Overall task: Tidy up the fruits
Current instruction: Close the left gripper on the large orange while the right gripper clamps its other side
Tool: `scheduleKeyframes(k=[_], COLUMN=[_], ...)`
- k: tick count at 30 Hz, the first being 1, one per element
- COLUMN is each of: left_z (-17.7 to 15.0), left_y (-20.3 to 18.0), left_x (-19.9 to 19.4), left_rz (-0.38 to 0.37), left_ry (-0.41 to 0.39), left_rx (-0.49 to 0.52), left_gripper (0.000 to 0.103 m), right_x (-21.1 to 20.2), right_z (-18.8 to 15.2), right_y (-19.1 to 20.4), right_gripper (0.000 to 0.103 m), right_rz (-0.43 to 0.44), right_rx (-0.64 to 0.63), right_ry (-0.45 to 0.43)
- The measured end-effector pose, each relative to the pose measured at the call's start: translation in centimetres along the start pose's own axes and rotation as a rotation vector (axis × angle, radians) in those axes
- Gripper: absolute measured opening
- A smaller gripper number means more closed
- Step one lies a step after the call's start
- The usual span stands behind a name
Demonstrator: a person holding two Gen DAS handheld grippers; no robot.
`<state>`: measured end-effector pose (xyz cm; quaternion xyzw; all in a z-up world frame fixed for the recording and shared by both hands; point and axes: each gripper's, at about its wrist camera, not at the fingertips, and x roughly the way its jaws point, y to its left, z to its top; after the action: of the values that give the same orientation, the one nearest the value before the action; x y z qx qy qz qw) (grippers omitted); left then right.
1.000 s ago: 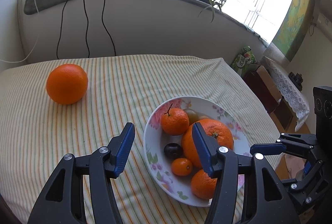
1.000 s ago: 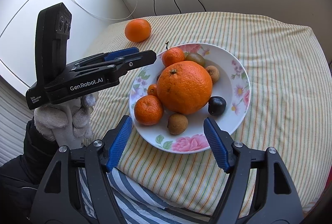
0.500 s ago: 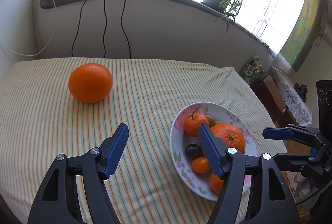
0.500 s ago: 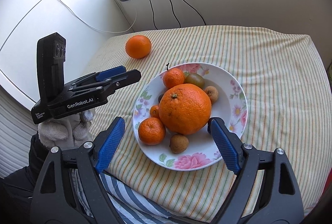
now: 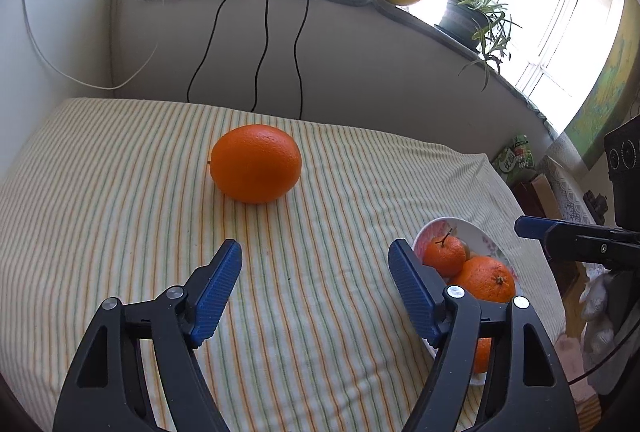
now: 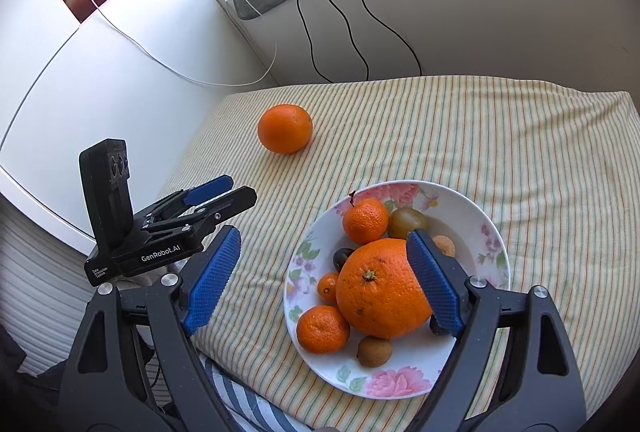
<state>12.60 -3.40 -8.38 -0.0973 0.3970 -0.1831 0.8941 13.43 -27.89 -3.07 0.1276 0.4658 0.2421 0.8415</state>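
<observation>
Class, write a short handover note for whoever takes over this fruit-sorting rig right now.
Left gripper: open, empty, aimed at the lone orange on the striped cloth.
Right gripper: open, empty, over the flowered plate.
Done: big orange, mandarins and small fruits lie on the plate.
Left: probably grasp the lone orange and add it to the plate.

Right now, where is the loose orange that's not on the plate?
The loose orange lies alone on the striped cloth, ahead of the open left gripper, left of and beyond the plate.
</observation>
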Motion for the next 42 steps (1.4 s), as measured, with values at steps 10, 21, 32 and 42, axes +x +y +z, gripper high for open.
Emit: scheduleKeyframes(k=[10, 21, 32, 42], left_z=[1.5, 3.4, 4.9, 5.3], left_y=[2.6, 4.3, 5.3, 6.2], left_x=[0.4, 2.3, 5.1, 7.1], left_rz=[0.018, -0.008, -0.026, -0.084], left_ry=[-0.008, 0.003, 0.040, 0.064], left_rx=[-0.032, -0.040, -0.052, -0.091], left_gripper=[0.076, 0.076, 0.076, 0.076], right_x=[4.2, 9.7, 15.5, 19.6], right_z=[4.8, 8.4, 11.0, 11.9], right_y=[1.0, 1.5, 2.3, 2.9], right_gripper=[0.087, 0.087, 0.087, 0.087], right_rz=[0.052, 0.088, 0.024, 0.016], right_rx=[0.032, 0.102, 0.097, 0.084], right_ry=[0.052, 0.113, 0.187, 0.244])
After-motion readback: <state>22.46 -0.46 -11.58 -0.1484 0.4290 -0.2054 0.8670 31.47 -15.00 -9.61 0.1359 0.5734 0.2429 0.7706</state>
